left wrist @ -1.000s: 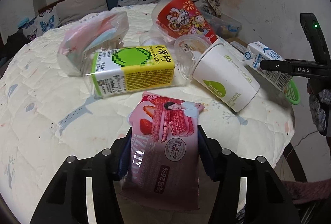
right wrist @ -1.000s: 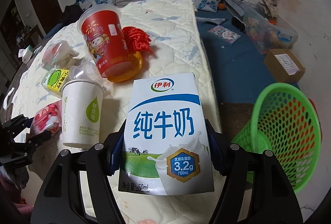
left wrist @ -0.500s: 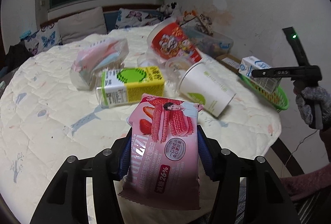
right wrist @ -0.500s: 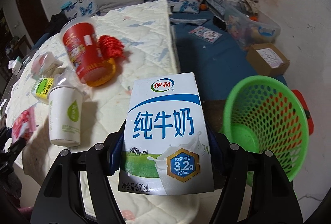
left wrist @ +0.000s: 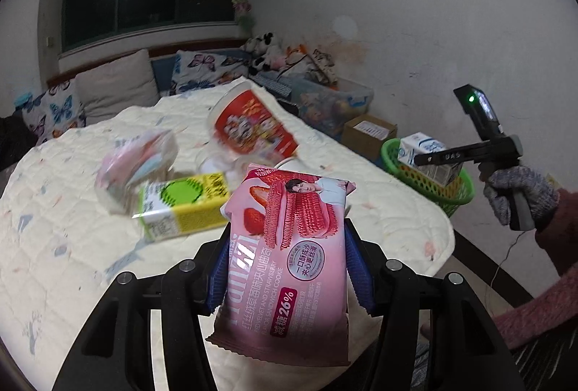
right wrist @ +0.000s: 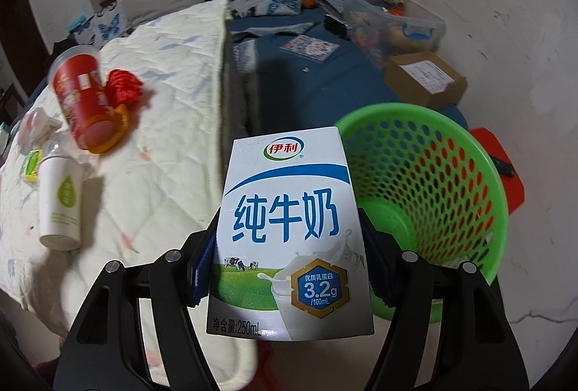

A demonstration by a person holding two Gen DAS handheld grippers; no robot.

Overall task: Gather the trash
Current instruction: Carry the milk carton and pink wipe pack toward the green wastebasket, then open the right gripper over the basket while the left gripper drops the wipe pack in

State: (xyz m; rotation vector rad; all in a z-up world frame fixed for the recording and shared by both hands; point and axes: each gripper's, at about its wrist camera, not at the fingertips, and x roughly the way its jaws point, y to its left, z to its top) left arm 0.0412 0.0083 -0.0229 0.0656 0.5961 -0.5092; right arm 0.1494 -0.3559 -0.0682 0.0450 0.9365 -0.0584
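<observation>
Milk carton clamped in right gripper, held just beside green basket w/ its open mouth on the carton's right — left gripper grips pink strawberry cookie pack above quilted bed, where red cup, yellow-green carton & white paper cup lie.

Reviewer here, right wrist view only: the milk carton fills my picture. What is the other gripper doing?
Observer: The left gripper is shut on a pink strawberry cookie packet, held up off the quilt.
Reviewer: Where does my carton sit relative to the basket?
Observer: In the left wrist view the milk carton hangs right at the green basket, at its rim.
Reviewer: Any trash I can barely see?
Observer: A yellow-green drink carton lies on the quilt, clear in the left view.
</observation>
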